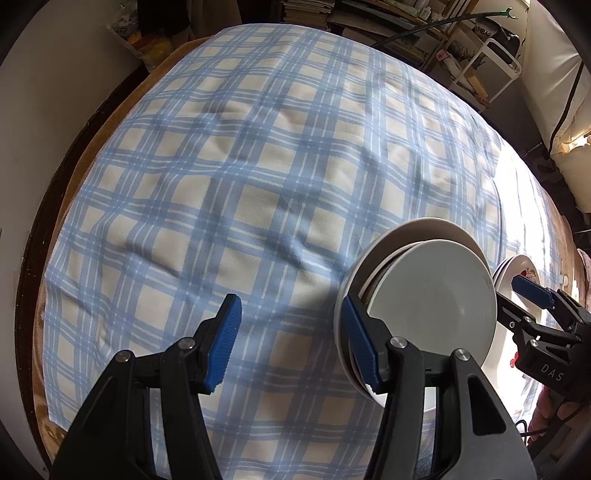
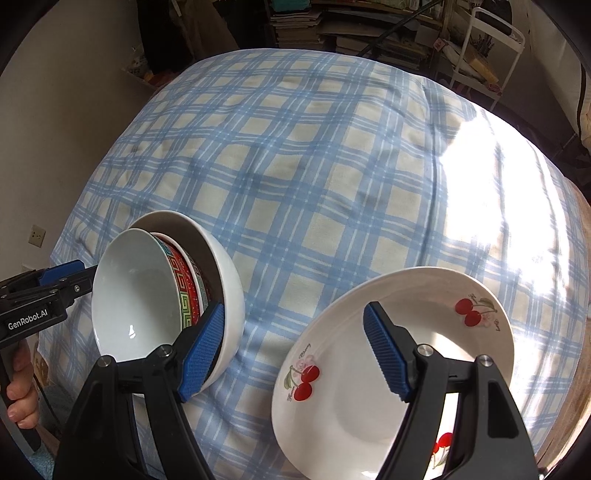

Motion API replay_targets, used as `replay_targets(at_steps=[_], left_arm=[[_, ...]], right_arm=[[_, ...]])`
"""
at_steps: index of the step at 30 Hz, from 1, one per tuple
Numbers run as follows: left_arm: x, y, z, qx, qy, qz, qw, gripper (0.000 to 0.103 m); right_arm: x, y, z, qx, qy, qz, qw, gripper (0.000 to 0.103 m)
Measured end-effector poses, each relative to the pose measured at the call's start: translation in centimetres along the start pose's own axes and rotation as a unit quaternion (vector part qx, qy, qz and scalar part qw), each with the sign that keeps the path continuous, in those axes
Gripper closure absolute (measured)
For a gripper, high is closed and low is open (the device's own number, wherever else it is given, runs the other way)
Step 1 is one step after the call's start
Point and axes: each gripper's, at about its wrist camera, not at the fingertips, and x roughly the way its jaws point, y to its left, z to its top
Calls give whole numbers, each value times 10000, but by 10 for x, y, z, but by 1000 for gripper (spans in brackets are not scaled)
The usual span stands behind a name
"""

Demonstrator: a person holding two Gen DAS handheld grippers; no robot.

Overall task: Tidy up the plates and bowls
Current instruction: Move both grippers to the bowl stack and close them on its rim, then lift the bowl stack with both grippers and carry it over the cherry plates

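Judging progress: we read the sorting as mostly done, with two separate piles standing on the checked cloth (image 1: 236, 192).
Bowls: the nested bowl stack (image 2: 166, 295) holds a plain white bowl innermost, a red-and-green patterned bowl around it, and a large white bowl outermost, all tipped toward the right camera.
Plates: the cherry plates (image 2: 391, 362) sit just right of the bowls, a second cherry-printed plate showing under the top one; we cannot count how many lie beneath.
Left gripper (image 1: 291, 343): its jaws stand apart over bare cloth, the right-side pad lying against the outer rim of the bowl stack, nothing between the pads, so we judge it holds nothing.
Right gripper (image 2: 295, 350): its jaws are spread wide, one pad in front of the bowl stack's side and the other over the top plate's well; neither pad looks pressed on anything, though the fisheye makes contact hard to judge.
Left to do: in our judgement little more than straightening or seating the leaning bowls, if no other dishes lie out of view.
Surroundings: shelves of books (image 1: 354, 14) and a white rack (image 2: 480, 55) stand beyond the far edge, well apart from the piles.
In the way: only the two grippers crowding each other between the piles; strong sunlight (image 2: 498, 177) washes out the cloth's right side.
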Motion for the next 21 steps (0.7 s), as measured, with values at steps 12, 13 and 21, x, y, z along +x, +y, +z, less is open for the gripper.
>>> replay_targets(at_steps=[12, 13, 21], left_arm=[[5, 3, 2, -233, 23, -288, 9993, 64], [6, 2, 3, -222, 19, -274, 9994, 64], [3, -12, 0, 24, 30, -404, 9992, 95]], right_arm=[[1, 11, -1, -204, -18, -131, 9997, 33], [1, 11, 0, -198, -26, -124, 9997, 33], [3, 20, -1, -306, 32, 182, 9994, 70]])
